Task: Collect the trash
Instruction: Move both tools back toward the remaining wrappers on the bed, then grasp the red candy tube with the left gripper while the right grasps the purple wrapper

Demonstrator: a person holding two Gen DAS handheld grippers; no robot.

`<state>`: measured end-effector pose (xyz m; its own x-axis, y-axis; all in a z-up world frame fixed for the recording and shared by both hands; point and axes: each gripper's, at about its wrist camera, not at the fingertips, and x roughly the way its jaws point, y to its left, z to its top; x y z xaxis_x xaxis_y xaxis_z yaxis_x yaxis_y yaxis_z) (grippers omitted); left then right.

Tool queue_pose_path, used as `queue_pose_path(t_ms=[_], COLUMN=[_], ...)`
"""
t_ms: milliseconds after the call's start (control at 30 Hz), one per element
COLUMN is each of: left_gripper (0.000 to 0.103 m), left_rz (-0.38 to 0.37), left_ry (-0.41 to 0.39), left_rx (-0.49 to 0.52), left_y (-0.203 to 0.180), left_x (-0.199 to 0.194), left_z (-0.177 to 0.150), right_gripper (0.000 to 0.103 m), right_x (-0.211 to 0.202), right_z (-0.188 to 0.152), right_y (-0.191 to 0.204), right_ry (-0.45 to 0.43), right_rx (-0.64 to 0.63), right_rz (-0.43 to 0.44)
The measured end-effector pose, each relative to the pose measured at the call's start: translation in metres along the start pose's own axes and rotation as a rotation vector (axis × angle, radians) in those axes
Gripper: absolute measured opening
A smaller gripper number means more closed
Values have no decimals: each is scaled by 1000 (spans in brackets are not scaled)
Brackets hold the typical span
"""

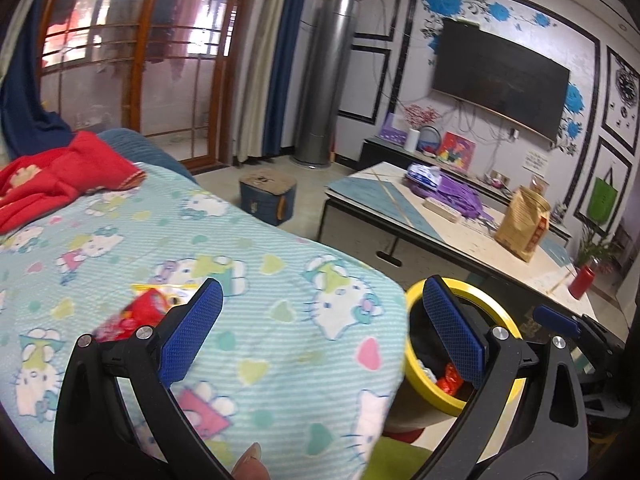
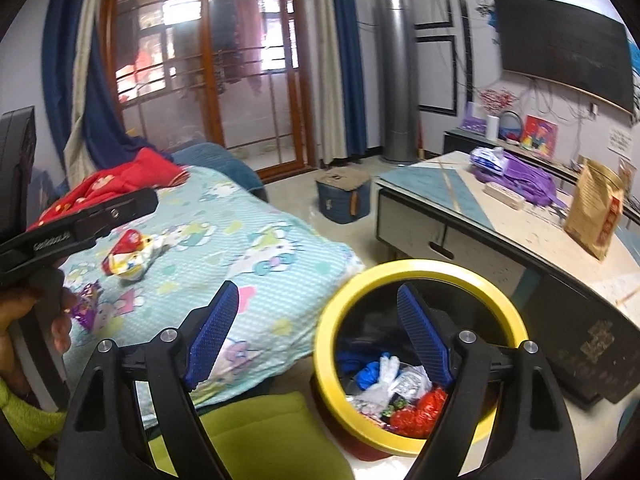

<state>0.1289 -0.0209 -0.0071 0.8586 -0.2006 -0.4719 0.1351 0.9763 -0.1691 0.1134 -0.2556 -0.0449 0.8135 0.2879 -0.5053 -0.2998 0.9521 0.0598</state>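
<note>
A lived-in home living room: a wall-mounted black flat television (image 1: pixel 500 80) over a low media console (image 1: pixel 400 152), a pale coffee table (image 1: pixel 440 232), a wood-framed glass sliding door (image 2: pixel 208 72) with blue curtains (image 2: pixel 348 60), and a cartoon-cat printed turquoise blanket (image 1: pixel 240 280).

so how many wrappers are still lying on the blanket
2. A red and yellow wrapper lies mid-blanket; a purple wrapper sits nearer, by the left gripper. More may be hidden behind that gripper.
</note>
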Motion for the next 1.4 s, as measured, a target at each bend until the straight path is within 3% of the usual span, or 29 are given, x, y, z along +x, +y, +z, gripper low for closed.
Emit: queue_pose_path(t_ms=[233,467,800,933,1100,1267,1400], left_gripper=[92,92,89,82,81,81,81], left_rz=[63,143,106,78,41,22,1], left_ry=[-17,7,105,169,227,262,286], left_rx=[-51,-23,-152,-150,-118,-48,39], left_y=[44,86,159,174,181,173,159], left_x=[-14,-24,-16,-6,5,17,30], left_z=[7,12,4,0,-5,-7,-6], right_gripper=[79,79,77,71,70,57,37], right_x=[17,38,66,75,82,91,93], right_z=[10,14,1,-4,-13,-23,-30], right_y=[39,90,169,189,213,230,234], right_ry=[46,136,265,311,334,362,374], right_rx=[-19,-44,-147,-178,-231,-270,-283], right_rz=[112,261,468,511,541,549,547])
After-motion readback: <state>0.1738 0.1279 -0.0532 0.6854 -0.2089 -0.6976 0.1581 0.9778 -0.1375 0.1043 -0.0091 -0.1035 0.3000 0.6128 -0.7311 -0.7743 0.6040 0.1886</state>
